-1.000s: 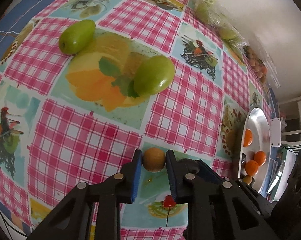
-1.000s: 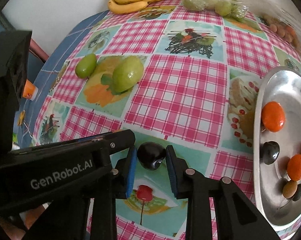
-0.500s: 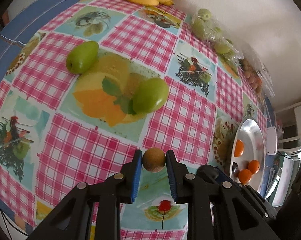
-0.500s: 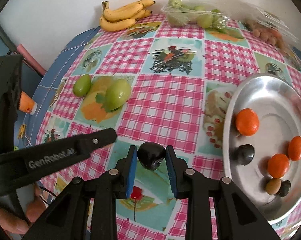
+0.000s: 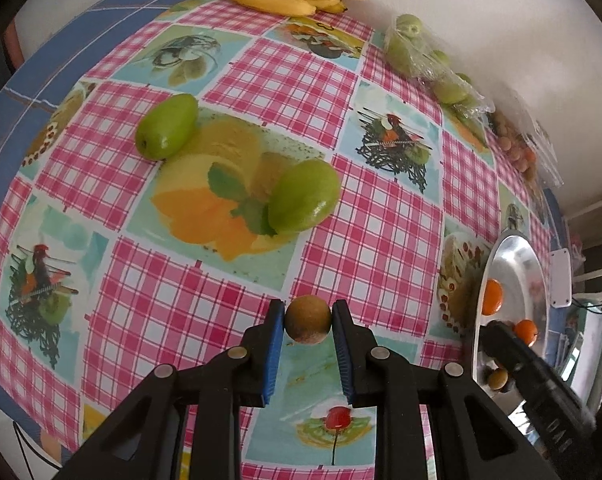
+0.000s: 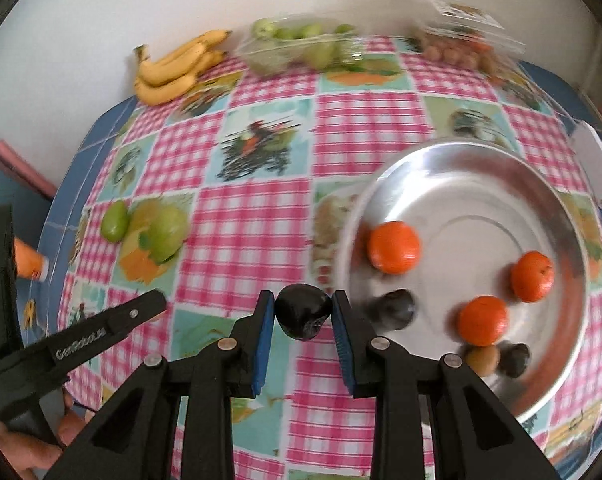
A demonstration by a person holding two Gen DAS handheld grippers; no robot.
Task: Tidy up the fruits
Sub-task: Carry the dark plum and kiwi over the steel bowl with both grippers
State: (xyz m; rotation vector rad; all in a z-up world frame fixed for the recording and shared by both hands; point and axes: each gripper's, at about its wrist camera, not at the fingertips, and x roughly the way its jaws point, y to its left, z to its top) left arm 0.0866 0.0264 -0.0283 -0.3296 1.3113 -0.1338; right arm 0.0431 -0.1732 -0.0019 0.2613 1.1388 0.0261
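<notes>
Brown round fruit (image 5: pixel 307 321) sits clamped in my left tool (image 5: pixel 307 322); my right tool (image 6: pixel 303 314) grips a dark plum (image 6: pixel 302 315) beside the steel tray (image 6: pixel 573 368)

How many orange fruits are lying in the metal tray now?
3. One orange fruit lies near the metal tray's left side, one at the right, one toward the front. None seems hidden.

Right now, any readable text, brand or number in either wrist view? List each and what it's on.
"GenRobot.AI": white lettering on the black arm of the left hand-held gripper, right wrist view.
Pale lettering on the black body of the right hand-held gripper, left wrist view: blurred, unreadable.
Printed label on the clear plastic fruit box by the wall: motion-blurred, unreadable.
No words visible on the pink checked tablecloth with fruit pictures.
</notes>
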